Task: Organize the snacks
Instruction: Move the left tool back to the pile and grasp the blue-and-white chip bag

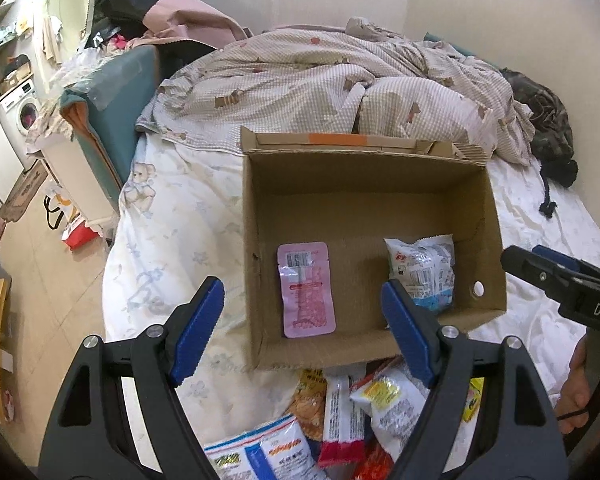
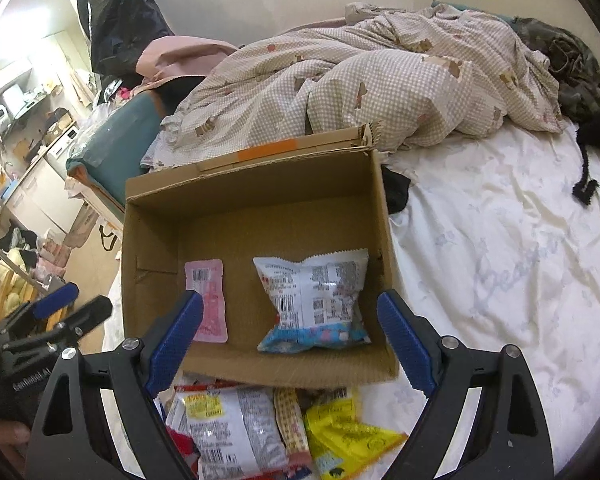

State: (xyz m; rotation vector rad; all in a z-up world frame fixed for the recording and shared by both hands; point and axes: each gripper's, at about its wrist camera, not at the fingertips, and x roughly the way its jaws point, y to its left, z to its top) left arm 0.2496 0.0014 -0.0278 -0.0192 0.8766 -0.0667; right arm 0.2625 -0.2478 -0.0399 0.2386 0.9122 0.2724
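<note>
Now between picks: both left gripper [image 1: 300, 332] and right gripper [image 2: 290, 338] gaping wide, empty. Beyond, open brown cardboard box [image 1: 256, 264] holding flat pink sachet [image 1: 306, 290], white-blue crinkled packet [image 2: 314, 300]. Next, probably down to loose snack pile [image 2: 260, 428] near box.

Right tool [image 2: 290, 336] open over box [image 2: 256, 372] w/ 2 snack packs [image 2: 314, 300]

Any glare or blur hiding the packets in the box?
Left wrist view: pink packet sharp, slight sheen, barcode readable; edges bend from fisheye. Right wrist view: blue-and-white bag clear in the cardboard box; the room at far left is overexposed.
</note>
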